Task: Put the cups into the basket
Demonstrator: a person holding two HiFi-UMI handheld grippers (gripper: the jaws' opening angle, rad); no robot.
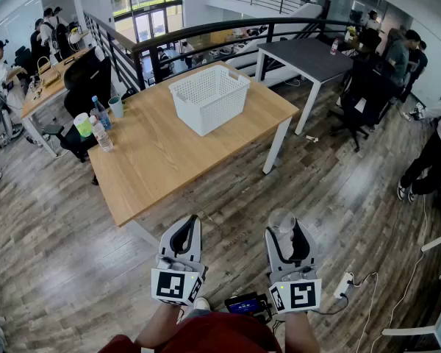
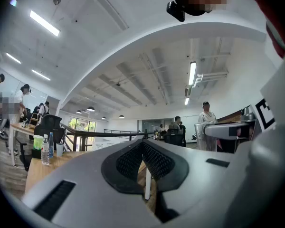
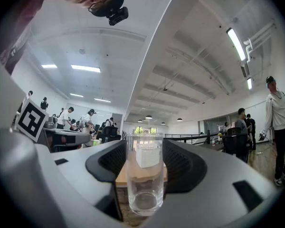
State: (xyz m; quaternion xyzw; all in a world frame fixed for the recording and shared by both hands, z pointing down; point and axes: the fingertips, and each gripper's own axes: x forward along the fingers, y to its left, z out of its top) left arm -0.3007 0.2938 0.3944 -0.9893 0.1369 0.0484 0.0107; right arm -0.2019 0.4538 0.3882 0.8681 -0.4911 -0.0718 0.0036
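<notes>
- Our right claw [image 1: 284, 234] is closed on a clear glass [image 3: 145, 175], with a pad pressed against each side.
- The glass is a tall, straight-walled, empty tumbler with a thick base. We hold it upright above the wooden floor, short of the counter [image 1: 169, 160].
- Our left claw [image 2: 142, 146] has its pads together, with nothing between them.
- The white lattice basket [image 1: 220, 112] stands on the counter's far half.
- A green cup [image 1: 83, 124] and a paler cup [image 1: 116, 107] stand at the counter's left edge beside water bottles [image 1: 101, 134].
</notes>
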